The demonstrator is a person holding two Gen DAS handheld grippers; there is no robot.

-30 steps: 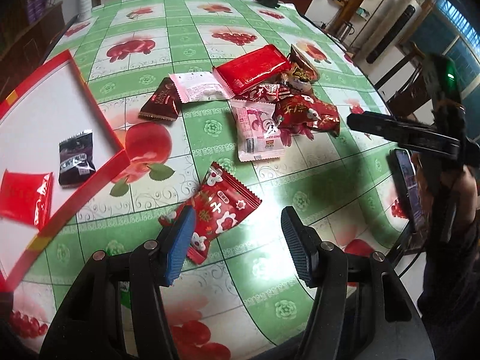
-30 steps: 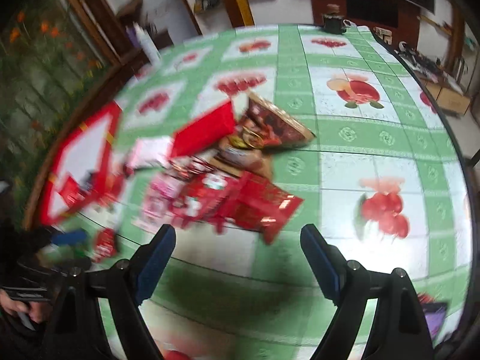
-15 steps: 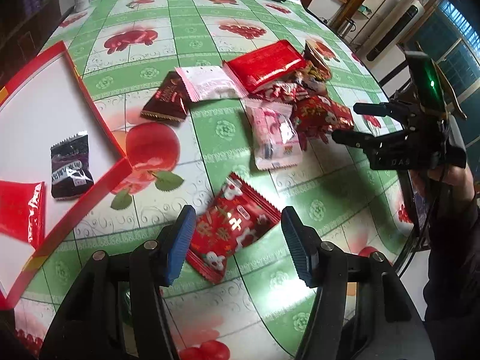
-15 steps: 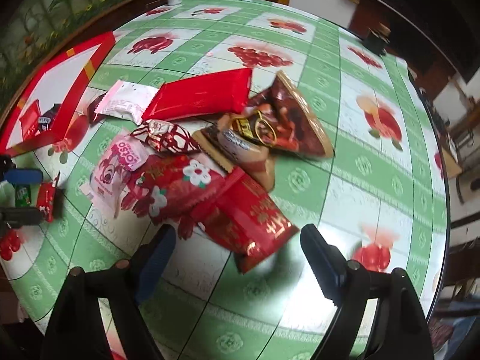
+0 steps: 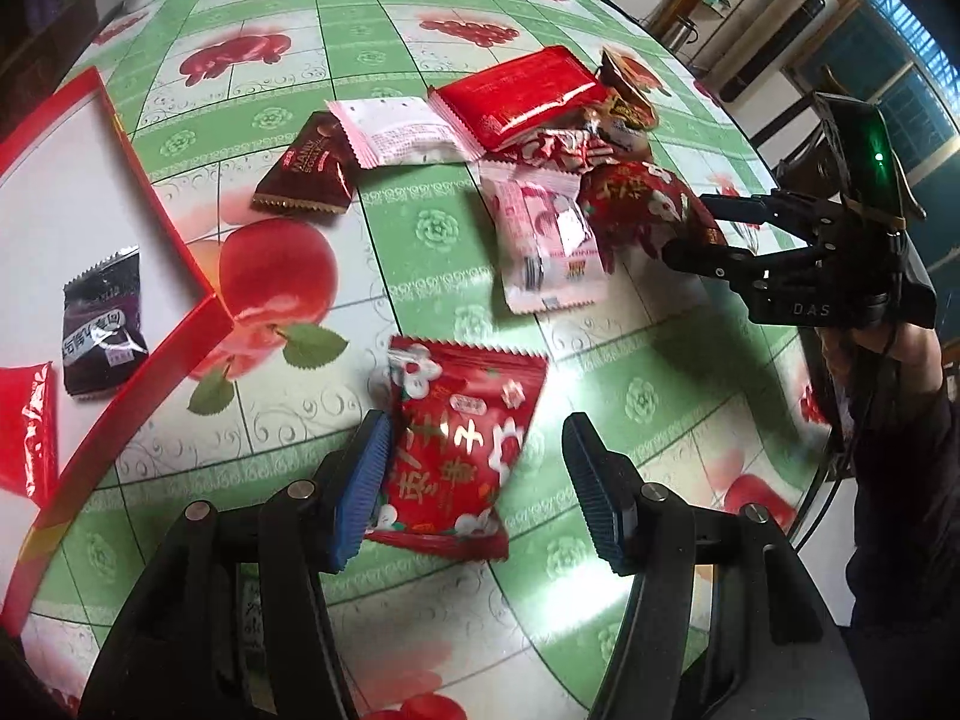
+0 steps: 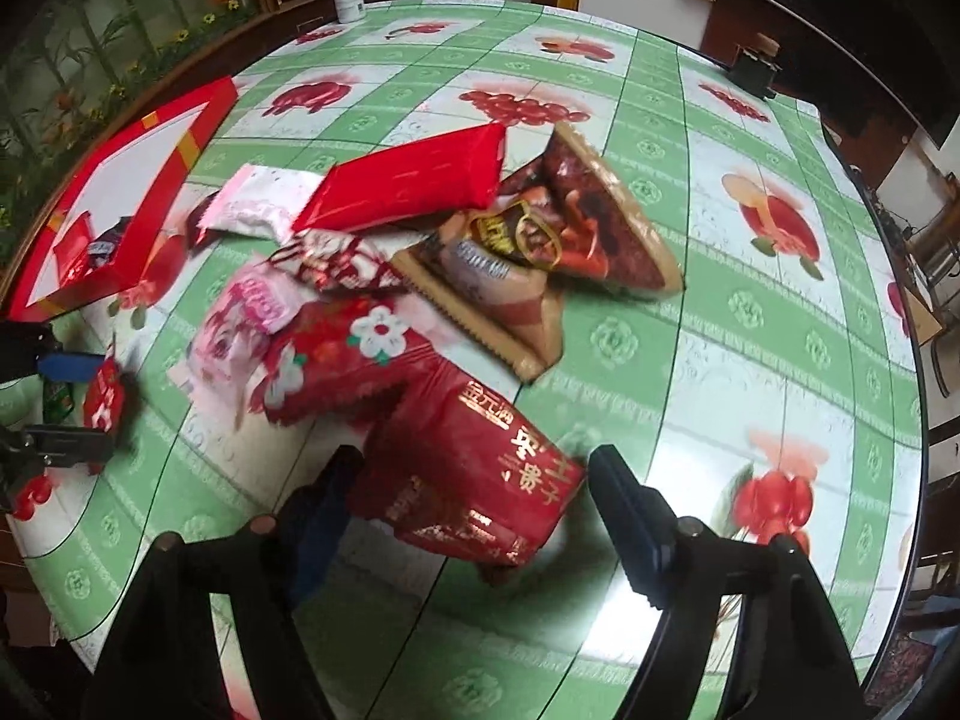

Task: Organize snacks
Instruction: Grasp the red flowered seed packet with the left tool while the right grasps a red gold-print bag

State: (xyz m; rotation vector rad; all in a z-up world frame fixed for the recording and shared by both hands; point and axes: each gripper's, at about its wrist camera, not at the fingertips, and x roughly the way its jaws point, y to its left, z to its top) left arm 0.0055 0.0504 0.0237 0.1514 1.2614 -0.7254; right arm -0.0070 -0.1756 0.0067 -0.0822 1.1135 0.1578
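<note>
At the table's near edge, the left gripper [image 5: 474,480] is held apart astride a red flowered packet [image 5: 456,450], one pad touching, not yet clamped. The right gripper [image 6: 474,516] is closing around a gold-lettered red packet [image 6: 474,480], evidently for lifting. Loose snacks [image 6: 420,252] lie heaped mid-table. The red tray [image 5: 162,228], at the left edge, is judged their destination.

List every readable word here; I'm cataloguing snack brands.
"D A S": body of right gripper, jaws closing with the gold-print red packet between them.
Gold Chinese characters on that packet: blurred.
White Chinese characters on the red floral packet: illegible to me.
Too blurred: black packet, brown packet, pink packet.
</note>
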